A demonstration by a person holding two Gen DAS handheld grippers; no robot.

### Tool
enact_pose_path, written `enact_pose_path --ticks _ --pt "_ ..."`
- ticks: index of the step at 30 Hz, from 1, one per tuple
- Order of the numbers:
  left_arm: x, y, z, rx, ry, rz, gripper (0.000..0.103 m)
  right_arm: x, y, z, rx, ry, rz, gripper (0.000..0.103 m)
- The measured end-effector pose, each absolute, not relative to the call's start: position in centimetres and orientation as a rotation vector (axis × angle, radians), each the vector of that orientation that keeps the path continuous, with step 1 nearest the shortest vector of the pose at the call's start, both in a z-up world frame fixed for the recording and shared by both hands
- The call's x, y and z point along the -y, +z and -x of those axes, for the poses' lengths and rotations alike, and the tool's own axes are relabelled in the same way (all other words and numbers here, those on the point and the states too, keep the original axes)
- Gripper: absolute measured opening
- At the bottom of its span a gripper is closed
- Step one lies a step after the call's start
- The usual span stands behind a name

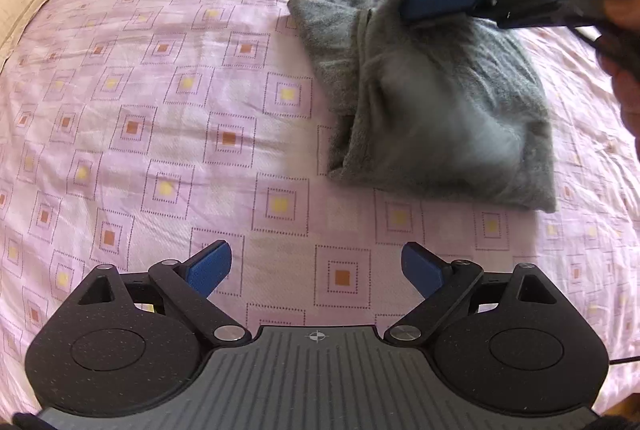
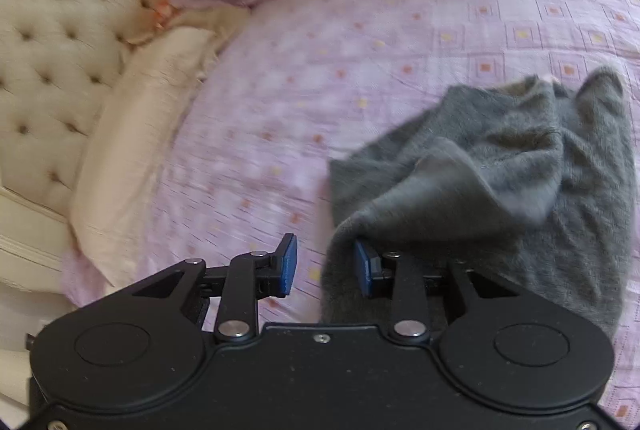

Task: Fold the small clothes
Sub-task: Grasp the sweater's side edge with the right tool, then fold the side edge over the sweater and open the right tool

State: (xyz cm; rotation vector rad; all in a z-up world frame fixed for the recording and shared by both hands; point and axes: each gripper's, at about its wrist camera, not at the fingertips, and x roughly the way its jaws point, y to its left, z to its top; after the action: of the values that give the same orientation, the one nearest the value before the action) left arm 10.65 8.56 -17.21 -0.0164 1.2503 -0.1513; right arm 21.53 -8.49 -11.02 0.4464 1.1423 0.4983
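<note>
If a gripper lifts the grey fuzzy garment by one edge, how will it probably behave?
The grey garment would probably hang floppy: it already lies in soft folds on the pink bedsheet. Its fuzzy pile suggests the pads would hold it without slipping. It looks light, so pushing would likely bunch it.

1. Bedsheet (image 1: 160, 149): pale lilac, printed with dotted nested squares, centres yellow or orange.
2. Garment (image 1: 440, 109) at two o'clock: plain fuzzy grey.
3. Left gripper (image 1: 316, 270): black body, blue pads.
4. Right gripper (image 2: 326, 266): same black and blue.
5. Headboard (image 2: 52, 41) at ten o'clock: cream, button-tufted.
6. Pillow (image 2: 136, 149): cream.
</note>
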Motion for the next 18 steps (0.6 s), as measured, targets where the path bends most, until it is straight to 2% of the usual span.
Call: enact_pose_path --ticks 2,8,18 --pt "-8.6 -16.9 -10.9 -1.244 -0.164 0.02 0.093 9.5 -10.0 -21.2 -1.103 0.496 -0.468 0.05" --pt "-8.2 -14.5 -12.3 -1.183 -0.208 0.041 0.093 14.2 -8.7 -19.8 -1.043 0.38 -0.452 0.05" --pt "-4.8 -12.5 -19.5 -1.075 -0.246 0.061 0.093 20.0 -10.8 -16.2 -1.054 0.183 -0.456 0.05"
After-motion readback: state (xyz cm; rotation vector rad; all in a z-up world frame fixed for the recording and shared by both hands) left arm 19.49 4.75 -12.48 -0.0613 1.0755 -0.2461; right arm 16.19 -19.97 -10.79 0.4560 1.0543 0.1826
